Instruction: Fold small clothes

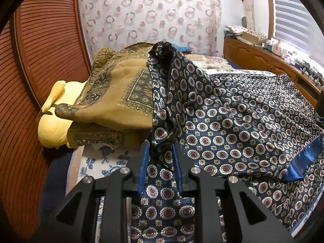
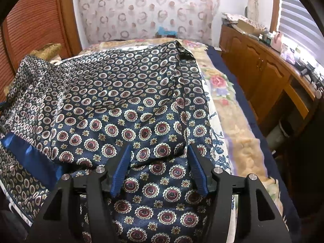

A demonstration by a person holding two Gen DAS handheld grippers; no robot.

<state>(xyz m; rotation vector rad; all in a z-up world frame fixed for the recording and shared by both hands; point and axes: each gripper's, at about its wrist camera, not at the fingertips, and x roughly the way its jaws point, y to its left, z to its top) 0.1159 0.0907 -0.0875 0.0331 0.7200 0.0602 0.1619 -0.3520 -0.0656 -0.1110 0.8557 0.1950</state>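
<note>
1. At far left in the left wrist view stands a louvred wooden door [image 1: 40, 46]. Just beside it a yellow plush toy [image 1: 53, 121] lies on the bed [image 1: 91, 166].
2. A tan patterned scarf [image 1: 121, 93] is folded in a stack, partly resting on the toy.
3. To its right, the navy medallion-print scarf [image 1: 232, 125] covers most of the bed. One part is lifted into a peak next to the tan stack, and a plain blue border band shows on a folded-over edge at right.
4. The left gripper [image 1: 161, 162] has its jaws nearly closed, pinching a bunched fold of the navy scarf, which hangs from the peak down between the blue pads.
5. In the right wrist view the same navy scarf [image 2: 121, 101] lies spread over the bed [image 2: 239, 121], whose floral cover shows along the right.
6. The right gripper [image 2: 160, 162] has its jaws wide apart, held over the near part of the scarf and gripping nothing.
7. At far right a wooden cabinet [image 2: 263, 77] with cluttered top runs along the wall below a window blind [image 2: 299, 20].
</note>
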